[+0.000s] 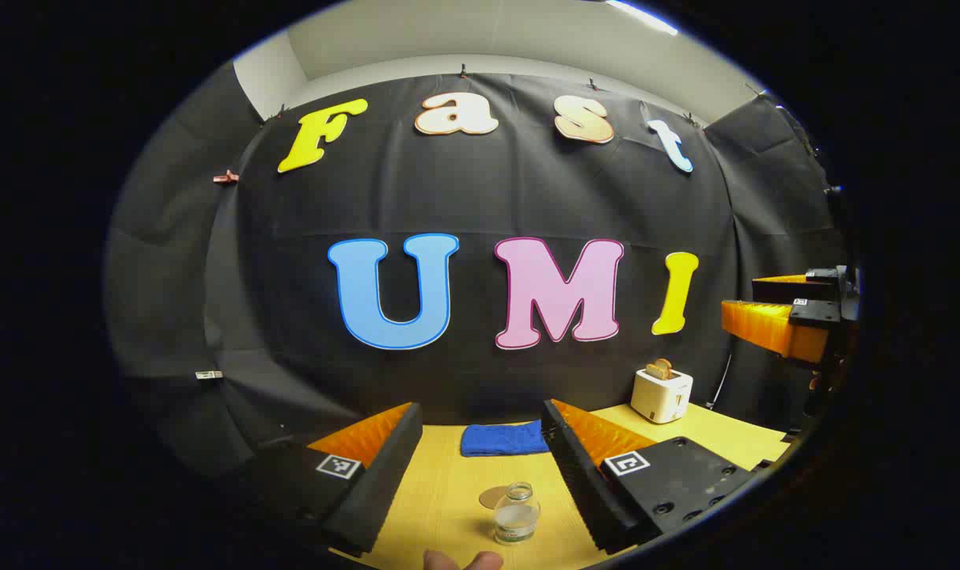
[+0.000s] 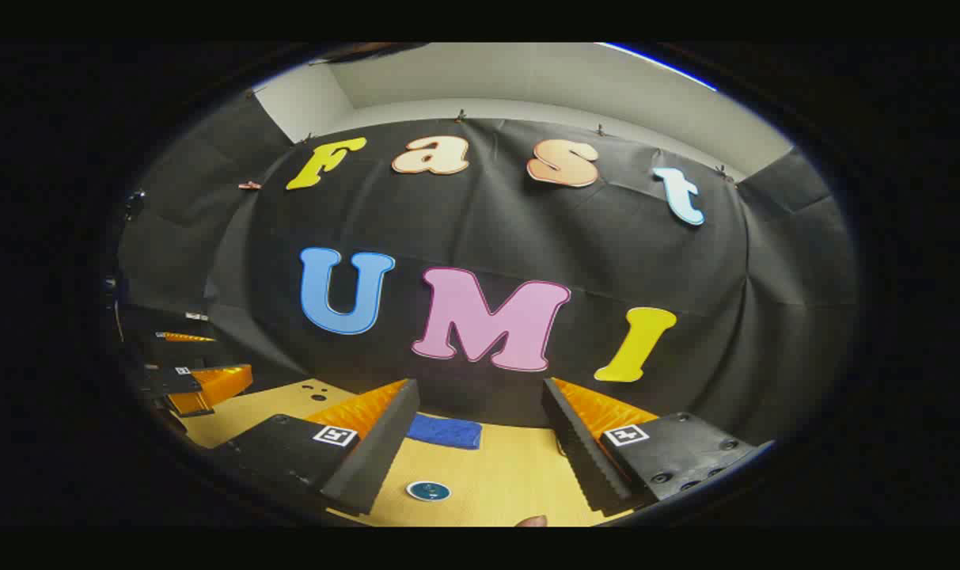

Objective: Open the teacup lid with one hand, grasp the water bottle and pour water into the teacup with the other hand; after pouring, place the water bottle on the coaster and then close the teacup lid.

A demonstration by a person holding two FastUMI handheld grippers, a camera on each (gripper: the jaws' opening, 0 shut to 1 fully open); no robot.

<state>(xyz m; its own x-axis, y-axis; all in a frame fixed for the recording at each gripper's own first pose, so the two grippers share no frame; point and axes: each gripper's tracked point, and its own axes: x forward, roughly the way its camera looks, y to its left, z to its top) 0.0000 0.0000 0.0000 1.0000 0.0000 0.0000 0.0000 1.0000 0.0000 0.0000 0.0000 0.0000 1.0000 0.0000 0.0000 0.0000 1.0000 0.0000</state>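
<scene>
Left gripper [image 1: 480,467] up off the table [image 1: 440,507], fingers spread wide, nothing between them. Low in the left gripper view, framed by those fingers, stands the water bottle [image 1: 517,514], uncapped, the coaster [image 1: 493,497] touching its far side, a blue cloth [image 1: 503,438] beyond, a toaster [image 1: 662,393] lower right. Right gripper [image 2: 480,443] also gaping, holding nothing; the teacup lid [image 2: 428,491] sits bottom centre of the right gripper view.

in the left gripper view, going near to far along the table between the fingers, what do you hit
glass water bottle → round tan coaster just behind it → folded blue cloth at the table's back edge
</scene>
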